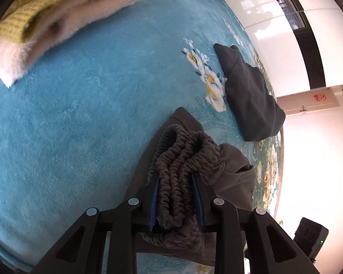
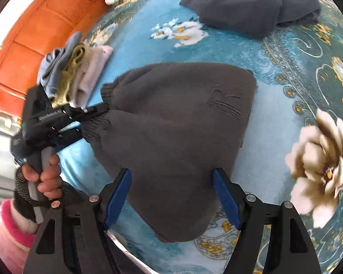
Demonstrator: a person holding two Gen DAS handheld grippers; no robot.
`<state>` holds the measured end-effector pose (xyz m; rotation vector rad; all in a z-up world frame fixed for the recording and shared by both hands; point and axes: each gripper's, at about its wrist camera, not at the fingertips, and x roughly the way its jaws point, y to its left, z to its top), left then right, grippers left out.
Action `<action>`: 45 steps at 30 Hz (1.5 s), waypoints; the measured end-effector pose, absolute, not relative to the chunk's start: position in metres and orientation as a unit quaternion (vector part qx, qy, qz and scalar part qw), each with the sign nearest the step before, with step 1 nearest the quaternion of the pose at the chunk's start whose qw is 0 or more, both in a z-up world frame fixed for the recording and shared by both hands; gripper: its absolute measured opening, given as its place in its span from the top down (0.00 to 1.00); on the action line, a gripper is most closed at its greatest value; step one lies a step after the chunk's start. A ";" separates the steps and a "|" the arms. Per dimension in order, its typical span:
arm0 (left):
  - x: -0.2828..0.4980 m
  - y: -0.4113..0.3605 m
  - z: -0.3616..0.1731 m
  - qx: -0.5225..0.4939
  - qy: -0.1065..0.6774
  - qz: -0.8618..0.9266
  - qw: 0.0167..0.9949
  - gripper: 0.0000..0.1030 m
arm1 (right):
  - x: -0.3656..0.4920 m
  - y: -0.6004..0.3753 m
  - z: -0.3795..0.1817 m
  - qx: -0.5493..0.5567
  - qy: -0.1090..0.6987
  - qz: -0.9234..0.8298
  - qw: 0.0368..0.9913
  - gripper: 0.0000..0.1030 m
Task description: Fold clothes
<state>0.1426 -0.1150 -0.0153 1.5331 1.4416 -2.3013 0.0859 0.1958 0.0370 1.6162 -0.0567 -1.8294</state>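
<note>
Flanking the grey trousers (image 2: pixel 176 123): folded pile (image 2: pixel 80 77), dark garment (image 2: pixel 251 4).

A teal plush bedspread (image 1: pixel 80 118) covers the bed, patterned with white-and-yellow flowers (image 1: pixel 205 75) and, near one edge, large cream blossoms (image 2: pixel 320 164) amid gold scrollwork; an orange-brown padded headboard (image 2: pixel 34 34) rises behind it; beyond the bed stands a glossy white wall (image 1: pixel 274 22) with a dark-framed window (image 1: pixel 290 11); strong daylight washes out the right side.
</note>
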 end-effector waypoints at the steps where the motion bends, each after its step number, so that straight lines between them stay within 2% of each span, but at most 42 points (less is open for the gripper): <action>1: 0.142 -0.115 -0.016 0.492 0.462 -0.738 0.012 0.72 | 0.088 0.200 0.043 0.617 -0.032 -0.704 0.349 0.27; 5: 0.141 -0.116 -0.017 0.492 0.463 -0.738 0.011 0.71 | 0.109 0.203 0.070 0.596 -0.026 -0.696 0.400 0.27; 8: 0.142 -0.116 -0.017 0.491 0.465 -0.736 0.011 0.70 | 0.117 0.196 0.061 0.600 -0.016 -0.688 0.407 0.28; 10: 0.144 -0.117 -0.016 0.492 0.463 -0.737 0.011 0.69 | 0.113 0.196 0.047 0.617 -0.029 -0.686 0.385 0.42; 15: 0.144 -0.117 -0.017 0.494 0.465 -0.735 0.010 0.68 | 0.099 0.202 0.016 0.651 -0.070 -0.675 0.341 0.68; 18: 0.144 -0.117 -0.018 0.495 0.465 -0.734 0.011 0.67 | 0.098 0.198 0.005 0.658 -0.053 -0.673 0.333 0.75; 27: 0.148 -0.117 -0.016 0.493 0.464 -0.736 0.021 0.64 | 0.097 0.191 -0.012 0.667 -0.044 -0.663 0.337 0.76; 31: 0.159 -0.118 0.004 0.472 0.455 -0.754 0.033 0.57 | 0.095 0.200 0.002 0.664 -0.071 -0.663 0.338 0.75; 35: 0.170 -0.114 0.037 0.444 0.412 -0.792 0.081 0.57 | 0.078 0.212 0.037 0.629 -0.099 -0.684 0.356 0.75; 37: 0.168 -0.104 0.052 0.439 0.397 -0.804 0.053 0.57 | 0.061 0.216 0.047 0.612 -0.092 -0.706 0.344 0.74; 39: 0.159 -0.081 0.065 0.455 0.347 -0.820 0.018 0.57 | 0.046 0.214 0.046 0.608 -0.087 -0.718 0.327 0.74; 42: 0.145 -0.054 0.056 0.500 0.277 -0.820 0.010 0.57 | 0.026 0.203 0.036 0.607 -0.083 -0.725 0.314 0.74; 45: 0.141 -0.061 0.029 0.520 0.315 -0.793 0.019 0.57 | 0.013 0.186 0.017 0.615 -0.080 -0.724 0.302 0.74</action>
